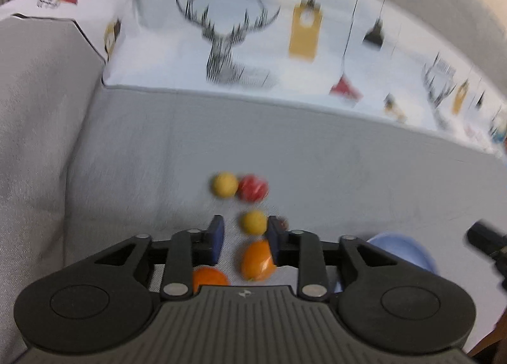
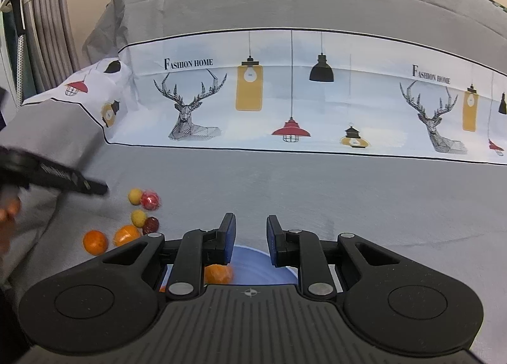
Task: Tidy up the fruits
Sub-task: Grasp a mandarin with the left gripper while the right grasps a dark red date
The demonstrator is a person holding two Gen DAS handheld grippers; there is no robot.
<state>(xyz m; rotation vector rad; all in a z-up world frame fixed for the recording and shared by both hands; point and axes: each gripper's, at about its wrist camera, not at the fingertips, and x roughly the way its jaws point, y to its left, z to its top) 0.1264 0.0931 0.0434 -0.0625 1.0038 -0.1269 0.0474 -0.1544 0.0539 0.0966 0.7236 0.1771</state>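
Several fruits lie loose on the grey bedspread point(image 1: 317, 158): two yellow ones point(image 1: 224, 185) point(image 1: 253, 222), a red one point(image 1: 253, 188), two oranges point(image 1: 257, 259) point(image 1: 209, 278) and a dark red one point(image 2: 150, 225). My left gripper point(image 1: 245, 221) hovers over them, open; the nearer yellow fruit and one orange show between its blue pads point(image 1: 217, 237), untouched. This view is blurred. My right gripper point(image 2: 251, 221) is over a blue bowl point(image 2: 253, 262), shut down to a narrow gap with nothing in it. One orange point(image 2: 218, 273) lies in the bowl.
A white printed band with deer and lamps point(image 2: 285, 94) crosses the bedding behind the fruits. Grey fabric rises in a fold at the left point(image 1: 38, 142). Curtains point(image 2: 50, 15) hang at the far left. A person's hand point(image 2: 8, 212) holds the left gripper.
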